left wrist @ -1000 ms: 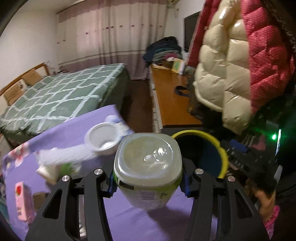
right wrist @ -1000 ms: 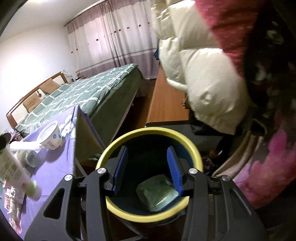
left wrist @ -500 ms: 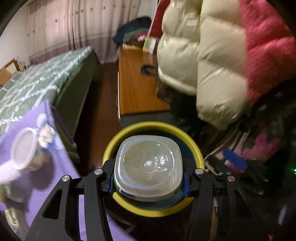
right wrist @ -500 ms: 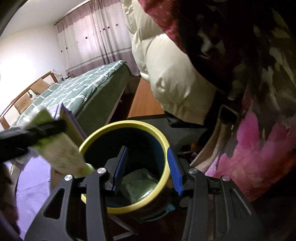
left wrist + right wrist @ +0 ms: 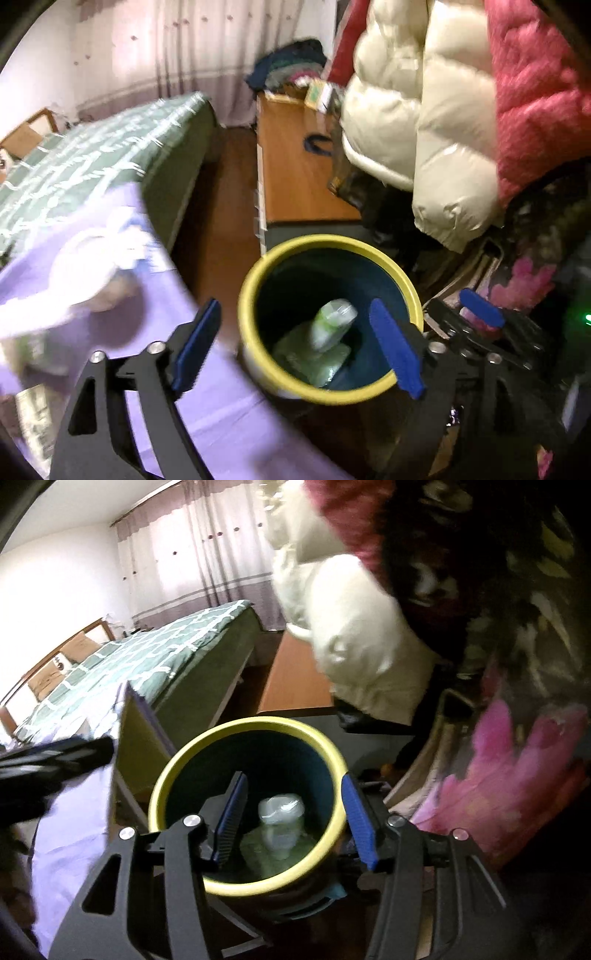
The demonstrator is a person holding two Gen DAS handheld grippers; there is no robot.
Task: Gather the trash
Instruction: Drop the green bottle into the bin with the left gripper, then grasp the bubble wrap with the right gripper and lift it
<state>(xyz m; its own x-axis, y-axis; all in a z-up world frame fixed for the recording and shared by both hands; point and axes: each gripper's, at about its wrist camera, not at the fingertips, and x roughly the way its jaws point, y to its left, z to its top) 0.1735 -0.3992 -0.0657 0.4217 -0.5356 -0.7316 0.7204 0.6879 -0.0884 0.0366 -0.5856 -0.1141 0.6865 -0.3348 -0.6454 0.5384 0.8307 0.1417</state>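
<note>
Bedroom, purple tablecloth (image 5: 229,417), yellow-rimmed bin (image 5: 255,273) holding bottle (image 5: 332,323), left claw (image 5: 295,350) empty

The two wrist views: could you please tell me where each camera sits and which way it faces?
Left wrist: on the left gripper, looking down past its open fingers into the yellow-rimmed bin.
Right wrist: on the right gripper, looking down between its open fingers into the bin.
Shared: the bin and the plastic bottle inside it.

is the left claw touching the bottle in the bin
Apart. The left wrist view shows the open left claw empty above the bin, the bottle lying inside.
</note>
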